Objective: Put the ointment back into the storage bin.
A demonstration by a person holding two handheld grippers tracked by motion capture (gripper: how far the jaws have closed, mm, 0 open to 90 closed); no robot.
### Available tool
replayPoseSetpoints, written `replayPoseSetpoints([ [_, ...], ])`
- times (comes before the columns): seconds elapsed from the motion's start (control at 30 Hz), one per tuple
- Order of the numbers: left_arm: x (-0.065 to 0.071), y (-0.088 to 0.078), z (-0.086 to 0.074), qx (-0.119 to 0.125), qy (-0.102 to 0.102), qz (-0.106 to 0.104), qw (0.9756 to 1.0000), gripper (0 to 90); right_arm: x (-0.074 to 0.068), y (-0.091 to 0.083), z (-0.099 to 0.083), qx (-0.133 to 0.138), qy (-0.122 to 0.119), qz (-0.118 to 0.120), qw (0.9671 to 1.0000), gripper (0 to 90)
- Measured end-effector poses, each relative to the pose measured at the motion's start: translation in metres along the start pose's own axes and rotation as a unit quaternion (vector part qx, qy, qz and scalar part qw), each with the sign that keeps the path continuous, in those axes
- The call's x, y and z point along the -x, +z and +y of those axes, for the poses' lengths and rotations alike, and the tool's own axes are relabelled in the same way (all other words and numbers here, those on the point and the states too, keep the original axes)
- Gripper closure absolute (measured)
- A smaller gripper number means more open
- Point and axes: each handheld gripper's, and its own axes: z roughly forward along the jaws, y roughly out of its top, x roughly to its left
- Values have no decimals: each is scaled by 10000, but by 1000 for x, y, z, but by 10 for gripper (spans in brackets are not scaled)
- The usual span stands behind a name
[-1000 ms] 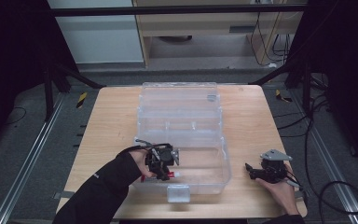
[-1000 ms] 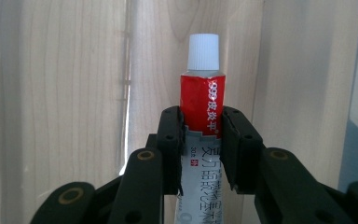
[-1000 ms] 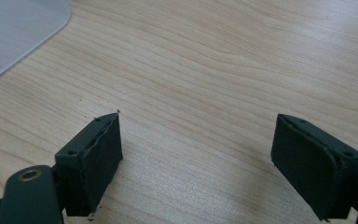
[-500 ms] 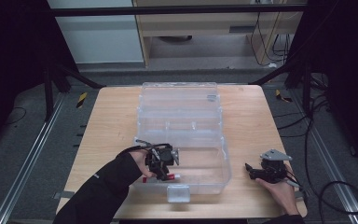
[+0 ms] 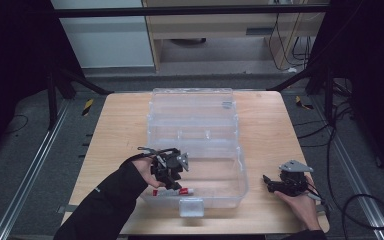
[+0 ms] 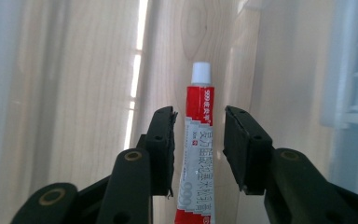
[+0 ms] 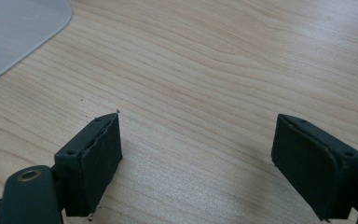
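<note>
The left gripper (image 5: 170,172) hangs over the near left corner of the clear plastic organizer box (image 5: 215,150), its jaws just opened a little way; in the left gripper view the red glue tube (image 6: 196,154) lies between the pads with a slim gap on each side, so nothing pinches it. The tube rests on the box floor, white cap (image 6: 200,73) pointing away, and its white band carries small print too fine to read. The box's open lid (image 5: 192,102) lies flat behind. Well to the right, the right gripper (image 5: 274,184) sits low over the bare wooden table (image 5: 267,130), jaws spread wide and holding nothing.
</note>
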Motion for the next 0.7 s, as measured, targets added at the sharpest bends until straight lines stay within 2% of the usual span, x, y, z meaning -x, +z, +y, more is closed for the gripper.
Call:
replayPoseSetpoints([
  [0.07,1,-10,-2,196,37,123,9997,601,0,0,0,-5,-2,0,10000,160],
  [0.1,2,-13,-4,366,-77,155,9992,587,0,0,0,-1,-8,1,10000,160],
  [0.2,3,-25,-11,677,-217,308,9970,536,0,0,0,-4,-4,2,10000,158],
  [0.27,6,-32,-16,961,-347,408,9939,512,0,0,0,-3,-1,-1,10000,157],
  [0.4,9,-42,-26,1339,-542,521,9881,484,0,0,0,-9,2,-5,10000,154],
  [0.53,14,-53,-38,1760,-824,738,9782,467,0,0,0,-11,9,-9,10000,154],
  [0.6,16,-56,-43,1950,-969,895,9719,457,0,0,0,-17,34,-6,10000,153],
  [0.63,20,-59,-48,2028,-1223,866,9677,454,0,0,0,-25,47,-11,10000,153],
  [0.67,19,-61,-52,2211,-1144,1024,9631,454,0,0,0,-25,53,-14,10000,153],
  [0.7,20,-63,-55,2352,-1246,1089,9578,455,0,0,0,-28,70,-15,10000,153],
])
